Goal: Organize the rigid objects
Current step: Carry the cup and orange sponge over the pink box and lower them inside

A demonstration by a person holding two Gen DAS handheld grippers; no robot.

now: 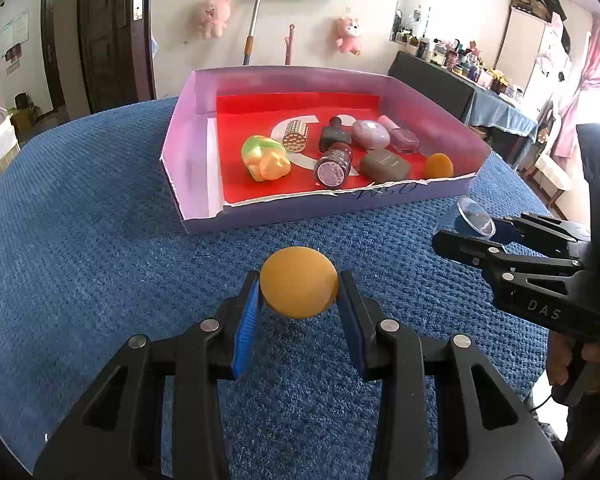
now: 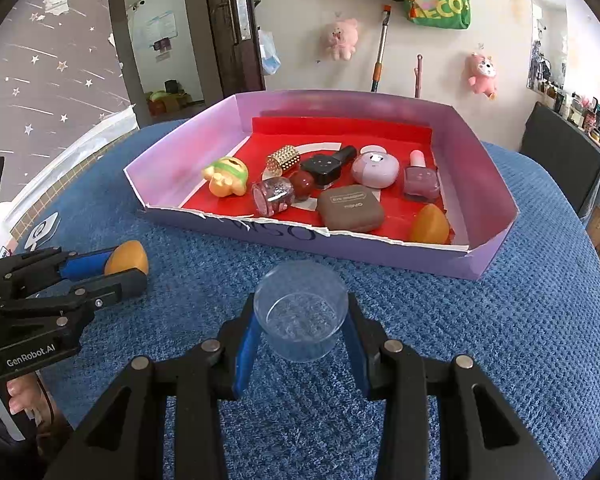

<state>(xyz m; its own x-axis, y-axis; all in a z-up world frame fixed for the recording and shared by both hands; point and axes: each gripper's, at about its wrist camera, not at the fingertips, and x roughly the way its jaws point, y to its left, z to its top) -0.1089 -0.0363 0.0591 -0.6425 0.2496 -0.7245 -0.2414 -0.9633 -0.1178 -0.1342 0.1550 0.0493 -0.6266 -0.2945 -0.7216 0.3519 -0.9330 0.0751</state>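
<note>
My left gripper (image 1: 299,281) is shut on an orange egg-shaped sponge (image 1: 296,292), held just above the blue cloth in front of the box. My right gripper (image 2: 301,304) is shut on a small clear plastic cup (image 2: 300,316), its pads pressing on both sides. In the left wrist view the right gripper (image 1: 460,229) and cup (image 1: 470,216) hang at the right, near the box's front corner. In the right wrist view the left gripper (image 2: 128,269) and its sponge (image 2: 127,257) are at the left. The lilac box (image 1: 188,152) with a red floor lies beyond both.
The box (image 2: 340,248) holds a green-yellow toy (image 2: 226,178), a gold studded cylinder (image 2: 283,159), nail polish bottles, compacts and a second orange sponge (image 2: 430,224). A blue textured cloth (image 1: 100,240) covers the table. A person's hand (image 1: 572,364) grips the right tool's handle.
</note>
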